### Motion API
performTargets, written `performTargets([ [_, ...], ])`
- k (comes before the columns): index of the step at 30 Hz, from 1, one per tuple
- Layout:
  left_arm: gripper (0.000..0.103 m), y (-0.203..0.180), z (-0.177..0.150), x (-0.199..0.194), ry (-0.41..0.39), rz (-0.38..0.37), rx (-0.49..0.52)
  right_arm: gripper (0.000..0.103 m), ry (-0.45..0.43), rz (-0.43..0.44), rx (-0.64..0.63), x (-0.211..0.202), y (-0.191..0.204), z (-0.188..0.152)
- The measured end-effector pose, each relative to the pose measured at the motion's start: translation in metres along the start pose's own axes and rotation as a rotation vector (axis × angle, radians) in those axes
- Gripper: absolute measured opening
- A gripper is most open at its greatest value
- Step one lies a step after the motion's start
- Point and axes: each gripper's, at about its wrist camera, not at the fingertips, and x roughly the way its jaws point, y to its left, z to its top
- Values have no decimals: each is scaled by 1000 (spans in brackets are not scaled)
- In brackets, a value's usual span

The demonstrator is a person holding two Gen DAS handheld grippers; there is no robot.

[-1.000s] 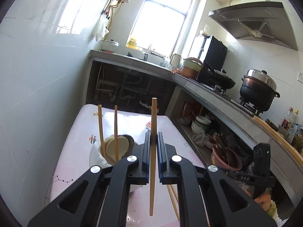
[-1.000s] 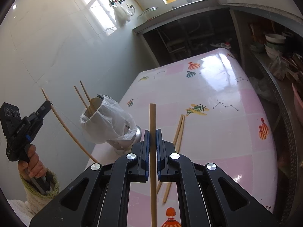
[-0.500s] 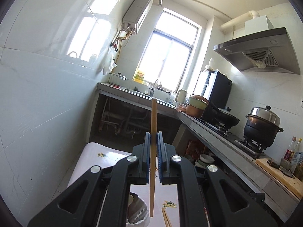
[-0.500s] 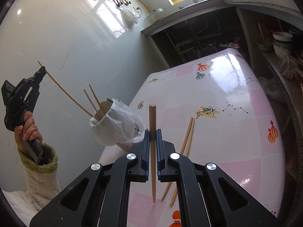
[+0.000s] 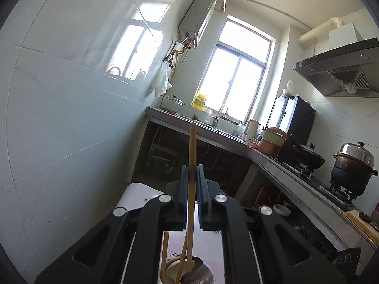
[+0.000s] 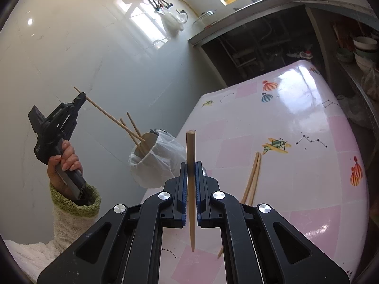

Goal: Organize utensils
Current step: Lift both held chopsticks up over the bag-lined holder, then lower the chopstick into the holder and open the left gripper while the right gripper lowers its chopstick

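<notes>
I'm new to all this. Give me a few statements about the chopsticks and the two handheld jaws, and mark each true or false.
1. The right gripper is shut on a chopstick. True.
2. The left gripper holds nothing. False: it clamps a chopstick whose lower end reaches into the bag-lined cup.
3. Two loose chopsticks lie on the table. True.
4. The cup is empty. False: other chopsticks stand in it.

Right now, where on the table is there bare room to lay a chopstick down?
The tablecloth is bare from the two loose chopsticks out to its right edge, and toward the far end. It is crowded at the left, around the bag-lined holder with its chopsticks.
</notes>
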Motion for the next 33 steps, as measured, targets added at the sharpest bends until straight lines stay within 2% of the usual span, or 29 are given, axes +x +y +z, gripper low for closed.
performTargets([
  [5, 6, 6, -15, 13, 33, 7, 22, 5, 8, 10, 19, 0, -3, -1],
  [19, 6, 13, -65, 40, 154, -57, 19, 5, 33, 10, 27, 9, -6, 0],
  [25, 6, 4, -95, 46, 244, -60, 108, 5, 29, 8, 24, 8, -3, -1],
  [28, 6, 1, -111, 48, 282, -34, 146, 5, 25, 4, 23, 5, -2, -1],
  [33, 7, 0, -117, 43, 277, -14, 176, 5, 17, -5, 21, 0, 0, -1],
])
